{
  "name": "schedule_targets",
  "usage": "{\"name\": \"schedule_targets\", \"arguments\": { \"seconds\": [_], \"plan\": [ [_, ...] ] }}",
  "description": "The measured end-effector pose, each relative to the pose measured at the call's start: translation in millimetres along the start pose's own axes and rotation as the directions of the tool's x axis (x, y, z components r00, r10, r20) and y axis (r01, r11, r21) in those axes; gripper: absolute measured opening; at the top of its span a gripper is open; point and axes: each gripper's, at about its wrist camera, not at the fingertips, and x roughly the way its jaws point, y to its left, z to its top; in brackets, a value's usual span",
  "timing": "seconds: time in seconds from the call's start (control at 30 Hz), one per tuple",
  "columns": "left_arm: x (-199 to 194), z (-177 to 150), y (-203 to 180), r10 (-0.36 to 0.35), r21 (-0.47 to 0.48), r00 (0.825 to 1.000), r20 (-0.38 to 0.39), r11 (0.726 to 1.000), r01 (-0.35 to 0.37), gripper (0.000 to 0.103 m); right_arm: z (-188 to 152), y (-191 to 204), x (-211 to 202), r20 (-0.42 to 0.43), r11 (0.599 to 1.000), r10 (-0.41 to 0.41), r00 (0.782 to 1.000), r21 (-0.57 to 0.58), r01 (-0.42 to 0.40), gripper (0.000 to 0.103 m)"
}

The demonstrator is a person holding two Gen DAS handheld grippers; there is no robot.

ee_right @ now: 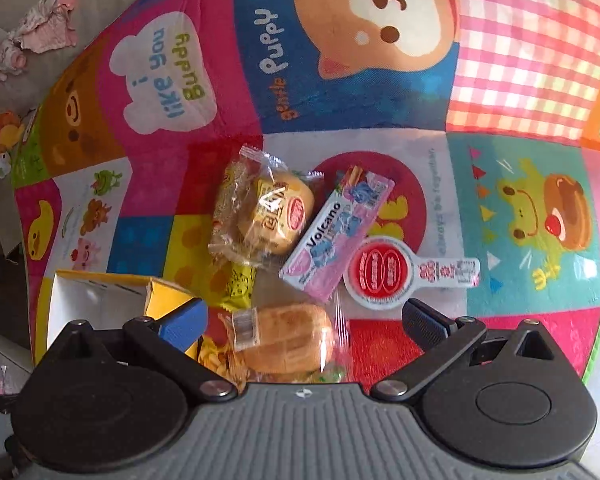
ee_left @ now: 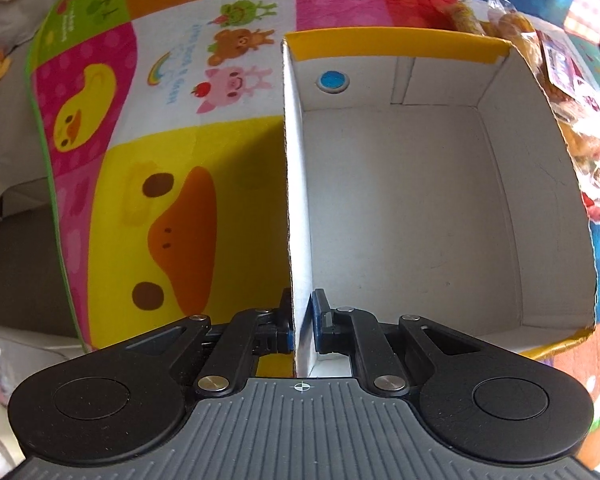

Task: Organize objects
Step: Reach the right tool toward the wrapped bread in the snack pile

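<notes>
Two grippers work here. Left gripper pinches the box wall; right gripper gapes wide over a bun packet.

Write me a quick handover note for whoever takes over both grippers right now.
Left gripper: shut on the near wall of the box, steadying it.
Right gripper: open, empty, above the bread roll.
Snacks on the mat beside the box: wrapped bun, Volcano packet, red round-label packet.
Done: nothing visible in the box.
Left: move every snack in.
</notes>
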Motion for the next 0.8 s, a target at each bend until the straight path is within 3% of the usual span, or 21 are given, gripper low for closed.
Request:
{"name": "schedule_targets", "arguments": {
  "seconds": [0.13, 0.3, 0.33, 0.4, 0.43, 0.53, 0.73, 0.8],
  "plan": [
    [-1.7, -1.8, 0.1, -0.004, -0.027, 1.000, 0.009, 1.000, 0.004, 0.010, 35.3, 23.8, 21.4, 0.015, 0.999, 0.002, 1.000, -0.043, -0.002, 0.103],
    [-0.6, -3.3, 0.4, -0.016, -0.025, 1.000, 0.007, 1.000, 0.016, 0.010, 86.6, 84.7, 86.8, 0.025, 0.959, -0.103, 0.994, -0.263, 0.106, 0.103],
    [0.0, -2.8, 3.3, -0.031, -0.042, 1.000, 0.005, 0.999, 0.031, 0.009, 96.4, 95.5, 103.2, 0.027, 0.953, -0.127, 0.992, -0.273, 0.129, 0.101],
    [2.2, -3.9, 9.5, -0.062, -0.069, 0.998, 0.004, 0.996, 0.062, 0.009, 107.7, 110.3, 128.6, 0.022, 0.936, -0.185, 0.982, -0.301, 0.183, 0.086],
    [3.6, -5.1, 11.7, -0.072, -0.068, 0.997, 0.007, 0.995, 0.072, 0.009, 108.9, 115.2, 137.9, 0.016, 0.923, -0.219, 0.976, -0.322, 0.212, 0.083],
    [6.2, -9.5, 15.3, -0.100, -0.056, 0.995, 0.011, 0.993, 0.100, 0.009, 96.4, 116.3, 144.7, -0.008, 0.904, -0.247, 0.969, -0.362, 0.227, 0.065],
    [9.6, -7.1, 18.1, -0.146, -0.037, 0.989, -0.026, 0.989, 0.145, 0.009, 32.6, 100.1, 108.9, -0.004, 0.872, -0.256, 0.967, -0.433, 0.230, 0.065],
    [7.4, -2.3, 17.0, -0.154, -0.021, 0.988, -0.021, 0.988, 0.154, 0.009, 15.3, 91.7, 97.2, -0.046, 0.877, -0.243, 0.969, -0.437, 0.200, 0.065]
  ]
}}
